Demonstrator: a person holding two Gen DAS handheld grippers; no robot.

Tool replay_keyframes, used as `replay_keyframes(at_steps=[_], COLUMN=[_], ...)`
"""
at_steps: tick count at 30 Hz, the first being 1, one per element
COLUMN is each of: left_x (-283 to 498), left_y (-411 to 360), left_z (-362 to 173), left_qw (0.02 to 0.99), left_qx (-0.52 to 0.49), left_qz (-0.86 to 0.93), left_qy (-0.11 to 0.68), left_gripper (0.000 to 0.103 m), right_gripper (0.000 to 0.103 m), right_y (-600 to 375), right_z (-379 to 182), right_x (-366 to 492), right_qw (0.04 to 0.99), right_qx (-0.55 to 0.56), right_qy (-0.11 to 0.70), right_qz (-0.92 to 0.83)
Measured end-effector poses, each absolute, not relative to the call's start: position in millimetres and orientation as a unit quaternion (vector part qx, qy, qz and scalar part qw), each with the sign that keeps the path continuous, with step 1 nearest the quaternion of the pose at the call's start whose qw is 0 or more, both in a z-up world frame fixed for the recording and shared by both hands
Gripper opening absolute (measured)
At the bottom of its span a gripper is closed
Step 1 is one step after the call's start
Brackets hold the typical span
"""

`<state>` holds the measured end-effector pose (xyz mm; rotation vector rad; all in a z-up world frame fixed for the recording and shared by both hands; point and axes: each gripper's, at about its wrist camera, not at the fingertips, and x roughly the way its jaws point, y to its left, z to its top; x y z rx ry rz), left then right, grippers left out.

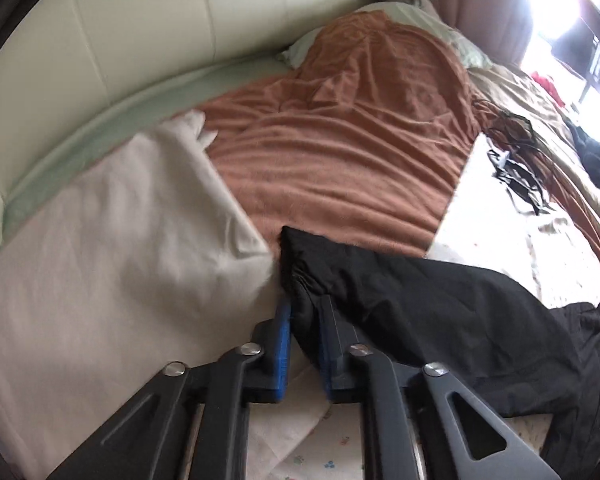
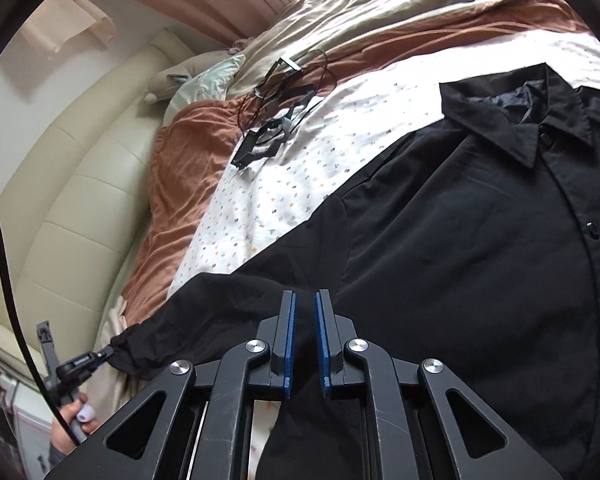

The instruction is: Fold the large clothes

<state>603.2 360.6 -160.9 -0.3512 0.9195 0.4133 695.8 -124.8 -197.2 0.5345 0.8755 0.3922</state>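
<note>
Although the left wrist view shows little of the garment, it shows the left gripper with its blue pads narrowly apart and closed on the gathered cuff of a black shirt's sleeve, which runs off to the right across the bed. One white cloth lies just left of the cuff, near the headboard-side edge of the bed, and one tangle of black straps lies well apart toward the far side.

In the right wrist view, the right gripper hovers over the sleeve's upper part, its pads slightly apart with nothing visibly between them. The single shirt lies flat, buttoned front up, collar toward the far edge of the bed, its body to the right of the gripper. The sleeve's long axis runs leftward from the shoulder to the cuff, where the left gripper appears small near the headboard side. Folding that sleeve inward would likely fall to the left hand, which is nearer.
</note>
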Motion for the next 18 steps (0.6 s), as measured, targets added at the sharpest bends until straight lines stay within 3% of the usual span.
replay_keyframes(at_steps=[12,16,18], left_x=[606,606,606], left_y=[283,240,216], left_z=[-27,18,40], left_qw=[0.923,0.939,0.946], left_qx=[-0.097,-0.071,-0.064], left_qz=[0.141,0.114,0.096], left_qy=[0.345,0.316,0.303], left_gripper=[0.007,0.007,0.006], right_gripper=[0.006,0.007,0.015], right_y=[-108,-120,-131], right_z=[-271,-255,-236], right_x=[724,717,705], right_qw=[0.788,0.78,0.791], right_qx=[0.3,0.315,0.313], right_qy=[0.504,0.501,0.485], right_qz=[0.189,0.201,0.202])
